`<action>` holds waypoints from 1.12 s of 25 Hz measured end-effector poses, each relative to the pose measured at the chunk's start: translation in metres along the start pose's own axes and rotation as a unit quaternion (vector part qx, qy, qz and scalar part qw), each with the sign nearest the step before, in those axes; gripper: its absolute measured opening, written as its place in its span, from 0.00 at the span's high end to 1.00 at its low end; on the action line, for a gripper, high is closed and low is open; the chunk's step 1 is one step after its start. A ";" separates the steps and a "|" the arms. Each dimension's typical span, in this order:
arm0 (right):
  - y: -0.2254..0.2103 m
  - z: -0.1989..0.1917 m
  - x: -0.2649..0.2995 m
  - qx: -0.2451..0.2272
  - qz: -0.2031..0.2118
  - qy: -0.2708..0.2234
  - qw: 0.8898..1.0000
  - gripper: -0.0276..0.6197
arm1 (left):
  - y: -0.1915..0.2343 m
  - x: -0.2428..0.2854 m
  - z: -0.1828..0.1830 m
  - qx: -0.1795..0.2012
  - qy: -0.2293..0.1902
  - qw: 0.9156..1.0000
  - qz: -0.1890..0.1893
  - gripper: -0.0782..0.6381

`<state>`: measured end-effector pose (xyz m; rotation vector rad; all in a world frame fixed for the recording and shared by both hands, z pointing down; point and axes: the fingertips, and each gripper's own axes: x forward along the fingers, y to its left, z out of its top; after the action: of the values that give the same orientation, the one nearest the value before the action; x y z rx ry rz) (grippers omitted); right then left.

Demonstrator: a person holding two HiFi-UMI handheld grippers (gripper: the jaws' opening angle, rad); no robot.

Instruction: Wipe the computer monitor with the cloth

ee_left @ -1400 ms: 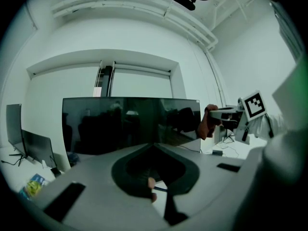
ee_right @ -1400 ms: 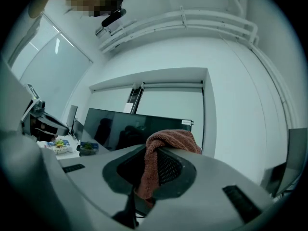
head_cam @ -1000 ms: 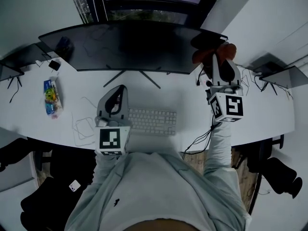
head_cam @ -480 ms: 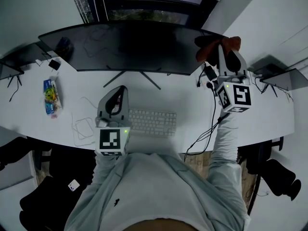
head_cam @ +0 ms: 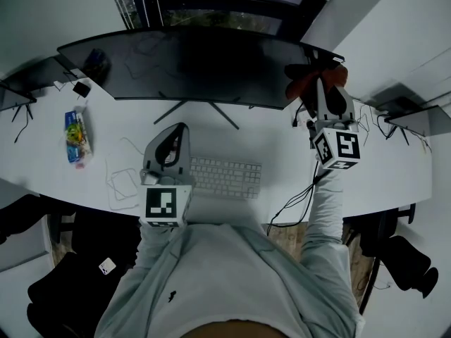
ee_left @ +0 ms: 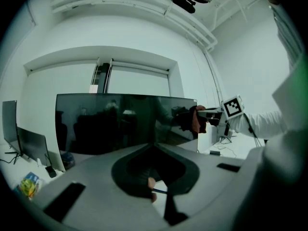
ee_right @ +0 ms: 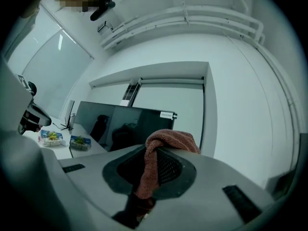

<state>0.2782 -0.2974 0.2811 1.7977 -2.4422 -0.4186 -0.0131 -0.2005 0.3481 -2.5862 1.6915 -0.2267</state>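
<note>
Rough looped terry fabric makes up the cloth, the monitor has a glossy, mirror-like dark screen, and the table is smooth matt white

We see bare tabletop between the keyboard and the monitor; only the stand's two splayed legs cut into it at the middle. The monitor front is unblocked across most of its width. At its right end sit the right hand-held gripper and the cloth. Right of the keyboard, dark cables trail over the front edge. The left part is more cluttered: a snack packet, a white wire loop, and the left hand-held gripper just beside the keyboard. Smaller screens close off both tabletop ends.
</note>
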 end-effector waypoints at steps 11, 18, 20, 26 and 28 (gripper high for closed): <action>0.017 -0.099 0.000 0.027 0.004 0.030 0.999 0.88 | -0.005 0.015 -0.013 -0.010 0.010 1.000 -0.010 0.87; 0.030 -0.168 -0.005 0.042 0.002 0.065 0.997 0.88 | -0.025 0.031 -0.021 -0.015 0.018 0.999 -0.032 0.87; 0.033 -0.185 -0.005 0.044 0.005 0.078 0.996 0.88 | -0.030 0.036 -0.021 -0.022 0.017 0.999 -0.035 0.87; 0.043 -0.230 -0.003 0.057 0.009 0.117 0.991 0.88 | -0.038 0.043 -0.027 -0.028 0.028 0.998 -0.044 0.87; 0.044 -0.243 -0.003 0.057 0.011 0.134 0.989 0.88 | -0.038 0.045 -0.030 -0.030 0.030 0.998 -0.043 0.87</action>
<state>0.2927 -0.3243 0.5262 1.7356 -2.3377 -0.0316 0.0346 -0.2248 0.3867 -2.7248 1.6325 -0.2651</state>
